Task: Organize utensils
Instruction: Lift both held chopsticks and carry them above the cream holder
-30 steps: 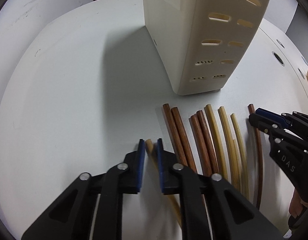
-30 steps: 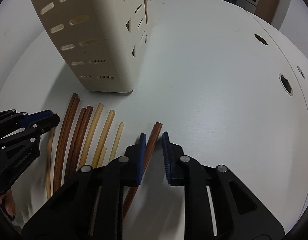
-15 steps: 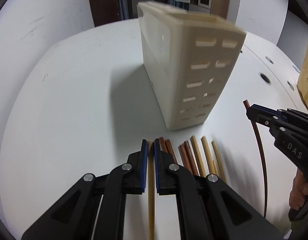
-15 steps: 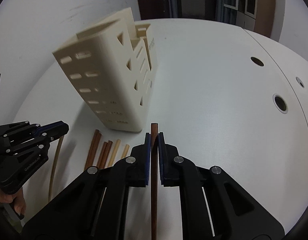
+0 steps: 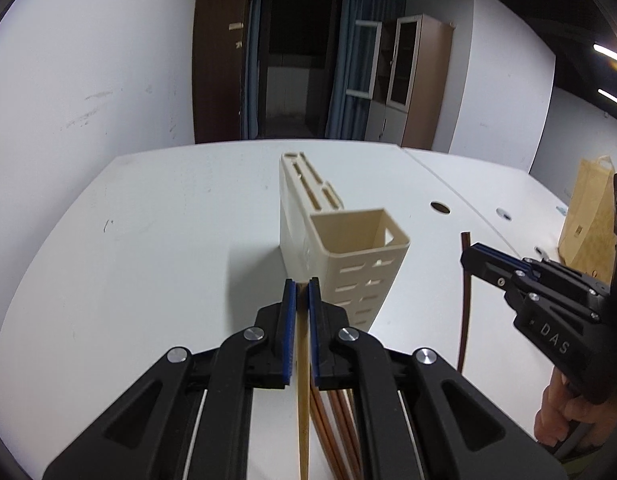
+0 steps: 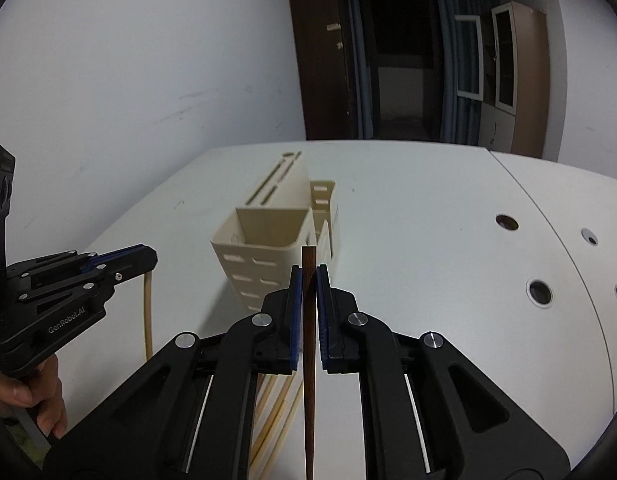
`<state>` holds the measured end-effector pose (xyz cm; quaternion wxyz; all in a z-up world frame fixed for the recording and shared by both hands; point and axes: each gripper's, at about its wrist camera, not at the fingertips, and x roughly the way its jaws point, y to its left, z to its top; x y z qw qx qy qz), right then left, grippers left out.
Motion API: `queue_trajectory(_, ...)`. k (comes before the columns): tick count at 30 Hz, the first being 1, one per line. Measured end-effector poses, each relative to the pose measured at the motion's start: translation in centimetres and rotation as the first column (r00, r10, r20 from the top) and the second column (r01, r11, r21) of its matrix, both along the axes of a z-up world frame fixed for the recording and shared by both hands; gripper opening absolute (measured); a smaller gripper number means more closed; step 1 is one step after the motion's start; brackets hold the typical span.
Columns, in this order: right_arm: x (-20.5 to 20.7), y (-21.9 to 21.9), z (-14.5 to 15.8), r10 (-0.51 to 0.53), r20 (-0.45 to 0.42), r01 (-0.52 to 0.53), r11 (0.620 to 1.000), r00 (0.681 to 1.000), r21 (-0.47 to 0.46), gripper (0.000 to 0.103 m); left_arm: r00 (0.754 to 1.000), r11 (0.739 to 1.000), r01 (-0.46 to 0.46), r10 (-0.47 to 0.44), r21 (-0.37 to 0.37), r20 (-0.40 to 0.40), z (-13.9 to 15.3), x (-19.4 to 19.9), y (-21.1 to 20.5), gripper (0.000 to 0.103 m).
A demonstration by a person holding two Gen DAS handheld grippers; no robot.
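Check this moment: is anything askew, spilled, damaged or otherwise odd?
Nothing stands out. The cream holder stands upright on the white table, its open compartment empty. The left tool is shut on a light chopstick, the right tool on a dark chopstick. The remaining chopsticks lie loose below.

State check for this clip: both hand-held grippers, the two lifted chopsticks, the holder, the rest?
Left hand-held gripper: shut on light chopstick.
Right hand-held gripper: shut on dark chopstick.
Light chopstick: lifted, clamped.
Dark chopstick: lifted, clamped.
Utensil holder: upright, front compartment looks empty.
Remaining chopsticks: lying on table.
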<state>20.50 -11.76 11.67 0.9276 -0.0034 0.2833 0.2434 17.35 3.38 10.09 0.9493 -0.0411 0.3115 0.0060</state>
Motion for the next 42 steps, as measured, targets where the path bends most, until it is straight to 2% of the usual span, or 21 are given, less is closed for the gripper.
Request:
queue_trajectory(6,-0.3,0.3,1.6,0.024,0.047,-0.026,0.999,0.999,0.03,0.007,0.993,1.0,0.015,-0.015,0.001,0.113,2.3,-0.8,-0.8,0.006)
queue_trajectory(9,-0.1,0.2,2.8,0.023,0.084,-0.027,0.998,0.996,0.051,0.007,0.979,1.0,-0.007,0.001,0.026,0.203,3.6,-1.6,-0.8,0.006)
queue_trajectory(12,0.2,-0.2,4.2,0.009,0.123,-0.017,0.998,0.992,0.065,0.007,0.965,1.0,0.016,-0.016,0.0,0.261,4.8,-1.7,-0.7,0.006)
queue_trajectory(17,0.7,-0.6,6.4,-0.001,0.186,-0.016,0.995,0.983,0.093,0.007,0.928,1.0,0.018,-0.022,0.013,0.371,6.8,-1.8,-1.1,0.006)
queue_trajectory(20,0.7,-1.1,7.0,-0.009,0.211,-0.018,0.992,0.977,0.127,0.007,0.911,1.0,0.011,-0.02,0.025,0.411,7.4,-2.0,-1.3,0.006)
queue_trajectory(23,0.6,-1.3,7.7,-0.014,0.259,-0.024,0.989,0.966,0.144,0.007,0.882,0.999,0.014,-0.032,0.04,0.469,8.2,-2.3,-1.6,0.006)
queue_trajectory(26,0.4,-1.4,8.3,-0.01,0.309,-0.047,0.984,0.951,0.174,0.007,0.847,0.999,0.008,-0.033,0.05,0.531,9.0,-2.9,-1.7,0.006)
queue_trajectory(30,-0.1,-1.8,9.1,-0.04,0.383,-0.056,0.97,0.923,0.235,0.007,0.77,0.997,-0.022,-0.027,0.069,0.638,9.6,-4.0,-2.3,0.006)
queue_trajectory(32,-0.4,-2.1,9.4,-0.053,0.423,-0.067,0.962,0.905,0.263,0.007,0.74,0.996,-0.037,-0.026,0.079,0.672,9.6,-4.3,-2.6,0.006)
queue_trajectory(35,-1.0,-2.6,9.8,-0.061,0.473,-0.099,0.947,0.879,0.306,0.007,0.716,0.997,-0.044,-0.016,0.068,0.698,9.8,-4.5,-2.7,0.006)
queue_trajectory(37,-1.4,-3.1,10.0,-0.074,0.511,-0.117,0.936,0.856,0.332,0.007,0.691,0.998,-0.041,-0.006,0.048,0.723,9.9,-4.9,-2.6,0.006)
queue_trajectory(39,-2.0,-3.7,10.0,-0.105,0.554,-0.124,0.924,0.826,0.361,0.007,0.66,0.999,-0.024,-0.011,0.036,0.751,10.1,-5.3,-2.4,0.006)
queue_trajectory(42,-2.6,-4.3,10.1,-0.166,0.59,-0.113,0.907,0.791,0.406,0.007,0.589,1.0,-0.016,-0.012,0.027,0.808,10.1,-6.3,-2.3,0.006)
